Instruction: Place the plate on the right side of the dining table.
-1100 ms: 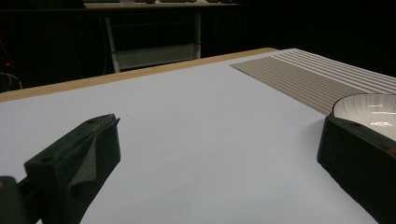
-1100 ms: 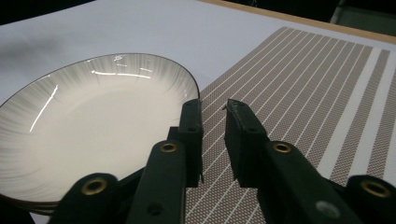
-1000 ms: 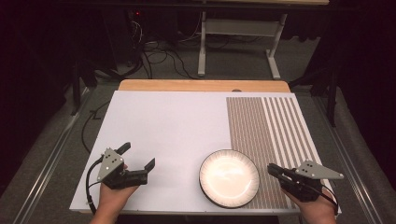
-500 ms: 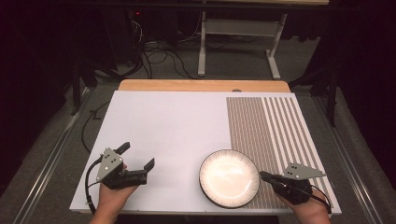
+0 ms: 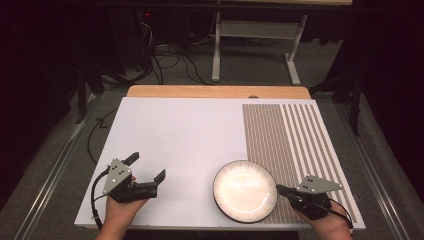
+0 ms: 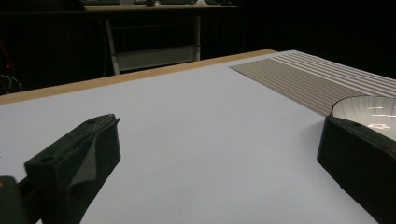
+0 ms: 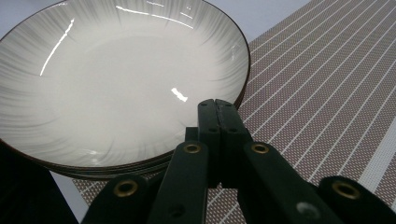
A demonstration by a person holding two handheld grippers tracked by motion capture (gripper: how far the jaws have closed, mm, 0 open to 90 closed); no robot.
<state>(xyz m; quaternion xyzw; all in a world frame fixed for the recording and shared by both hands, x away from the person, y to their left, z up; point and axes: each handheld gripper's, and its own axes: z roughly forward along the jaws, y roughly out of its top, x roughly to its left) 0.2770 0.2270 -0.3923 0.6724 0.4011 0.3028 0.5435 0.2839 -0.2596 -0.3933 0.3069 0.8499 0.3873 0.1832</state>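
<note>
The high view looks forward and down from above the person's side of the bench (image 5: 190,140), taking in its whole top, with the plate (image 5: 245,190) near the front edge. The left gripper view sits low over the bench, well left of the plate (image 6: 369,108), facing across toward its rim. The right gripper view looks down at the plate (image 7: 116,79) from close by. All three share the plate.

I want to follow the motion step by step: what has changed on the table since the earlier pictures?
The right gripper moved left toward the plate; its shut jaws now reach the plate's right rim, seen close in the right gripper view. Whether they touch it is unclear. Nothing was taken hold of or let go. The left gripper, jaws open, and the plate stayed in place.
</note>
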